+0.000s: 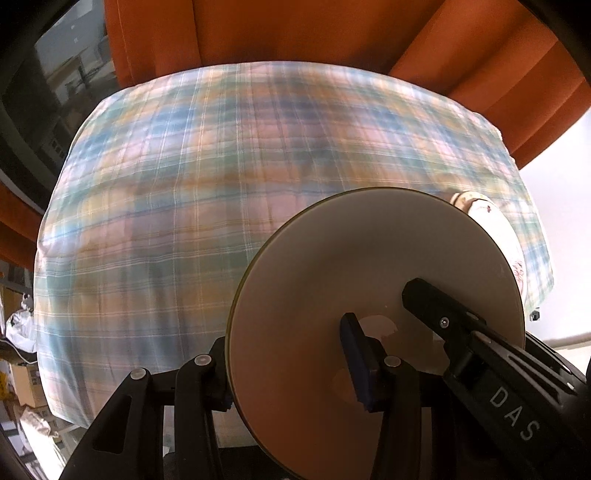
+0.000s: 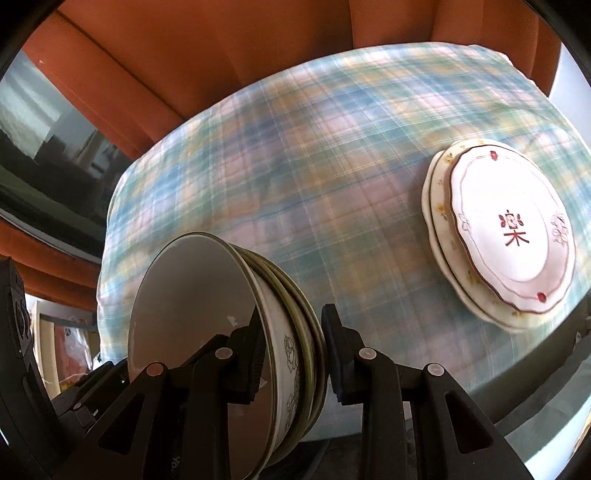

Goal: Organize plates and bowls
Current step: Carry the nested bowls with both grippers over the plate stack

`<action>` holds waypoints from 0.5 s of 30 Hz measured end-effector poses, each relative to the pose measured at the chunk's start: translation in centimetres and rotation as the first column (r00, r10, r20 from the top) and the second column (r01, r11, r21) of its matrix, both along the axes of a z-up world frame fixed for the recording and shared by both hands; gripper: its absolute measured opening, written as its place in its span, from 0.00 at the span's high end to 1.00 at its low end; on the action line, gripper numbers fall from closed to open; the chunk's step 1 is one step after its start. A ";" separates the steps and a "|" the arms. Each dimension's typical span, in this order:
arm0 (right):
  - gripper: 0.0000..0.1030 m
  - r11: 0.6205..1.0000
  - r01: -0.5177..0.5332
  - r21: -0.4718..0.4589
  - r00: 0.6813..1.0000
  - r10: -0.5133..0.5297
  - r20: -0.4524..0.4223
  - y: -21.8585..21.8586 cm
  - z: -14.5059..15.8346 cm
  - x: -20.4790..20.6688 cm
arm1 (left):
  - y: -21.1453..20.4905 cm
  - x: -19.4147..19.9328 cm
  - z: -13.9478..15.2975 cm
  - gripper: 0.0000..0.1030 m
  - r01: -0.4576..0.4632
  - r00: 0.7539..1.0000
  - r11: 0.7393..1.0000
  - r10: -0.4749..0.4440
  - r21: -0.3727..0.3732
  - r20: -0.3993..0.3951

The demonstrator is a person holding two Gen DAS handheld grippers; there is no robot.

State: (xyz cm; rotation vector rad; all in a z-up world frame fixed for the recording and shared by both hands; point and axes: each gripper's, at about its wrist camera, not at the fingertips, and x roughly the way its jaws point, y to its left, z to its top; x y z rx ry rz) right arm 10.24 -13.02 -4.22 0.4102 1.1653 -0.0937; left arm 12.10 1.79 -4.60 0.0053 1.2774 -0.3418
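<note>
Both grippers hold one nested stack of bowls (image 2: 207, 332) above the table's near edge. In the left wrist view the top bowl's pale inside (image 1: 351, 288) faces me. My left gripper (image 1: 291, 369) is shut on the stack's rim, one finger inside, the other behind. The right gripper's black finger (image 1: 443, 325) reaches into the bowl. In the right wrist view my right gripper (image 2: 291, 350) is shut on the stack's rims, which are white with a grey flower pattern. A stack of flowered plates (image 2: 509, 232) lies on the table's right side; its edge shows behind the bowl (image 1: 495, 221).
The round table has a plaid blue, pink and yellow cloth (image 1: 203, 184) that also shows in the right wrist view (image 2: 295, 166). Orange curtains (image 1: 295, 29) hang behind it. Boxes and clutter (image 1: 18, 369) lie on the floor at the left.
</note>
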 end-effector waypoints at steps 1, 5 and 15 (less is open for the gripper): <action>0.68 1.000 0.005 -0.005 1.000 -0.005 0.007 0.1 0.3 -0.3 | 0.0 -0.2 0.2 0.55 0.002 1.000 1.000 -0.002 -0.005 0.008; 0.68 1.000 0.009 -0.012 0.999 -0.008 0.039 0.3 1.0 -0.8 | -0.2 -0.6 0.9 0.55 -0.007 0.999 1.000 0.007 -0.013 0.046; 0.69 0.998 -0.064 -0.016 0.991 0.065 0.117 -1.8 2.4 -1.0 | -2.5 -1.3 2.4 0.55 -0.086 0.990 0.996 0.090 -0.034 0.112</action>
